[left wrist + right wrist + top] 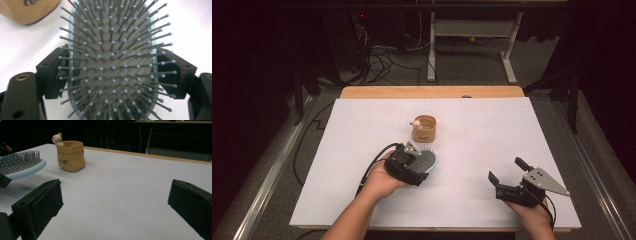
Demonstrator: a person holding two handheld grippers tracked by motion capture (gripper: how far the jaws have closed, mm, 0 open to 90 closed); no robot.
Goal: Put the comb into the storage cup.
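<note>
A white-topped counter (362,130) with a wooden far edge stands in a dark room. At the left, the person's left hand (379,182) comes up from the near edge carrying the left gripper (414,162). Its two black jaws are clamped on the sides of a pale blue paddle hairbrush (112,62), one jaw against each long edge of the brush head. The brush faces bristles up, its grey cushion studded with ball-tipped pins. In the right gripper view the hairbrush (21,166) sits clear of the counter surface, roughly level, with its shadow below.

Just beyond the brush head, near the middle of the counter, stands a small tan pot (424,129) shaped like a sack, with dark lettering on its side and a little cream bear figure (57,138) peeking over its rim. The brush and pot are near each other but not touching.

At the right, well apart from both, the right hand (532,212) holds the right gripper (507,172) near the counter's near edge. Its jaws are spread wide with nothing between them.
</note>
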